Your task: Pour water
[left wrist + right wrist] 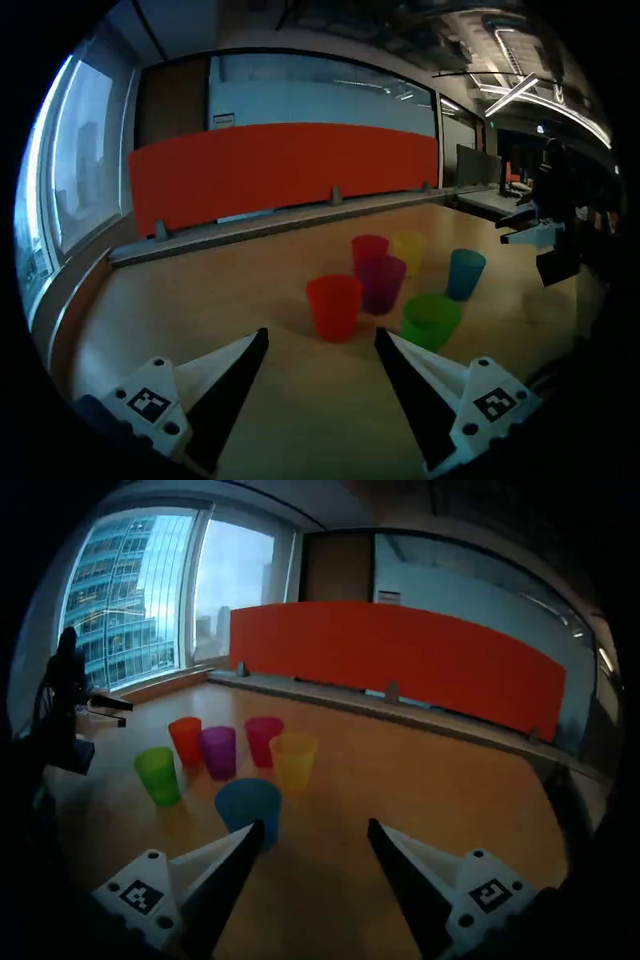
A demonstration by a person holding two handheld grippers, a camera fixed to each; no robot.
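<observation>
Several plastic cups stand clustered on the wooden table [216, 296]. In the left gripper view they are a red cup [334, 306], a purple cup [381, 282], a pink cup [369, 250], a yellow cup [410, 250], a blue cup [465, 273] and a green cup [430, 320]. My left gripper [320, 336] is open just short of the red and green cups, holding nothing. The right gripper view shows my right gripper [314, 826] open, with the blue cup [248, 808] by its left fingertip. Behind it stand the yellow cup [294, 760], pink cup [263, 740], purple cup [218, 751], red cup [186, 739] and green cup [158, 774].
An orange divider panel [280, 172] runs along the table's far edge, with windows [152, 608] beyond it. The other gripper [534, 234] hangs at the right of the left gripper view. A dark figure [62, 688] stands at the left of the right gripper view.
</observation>
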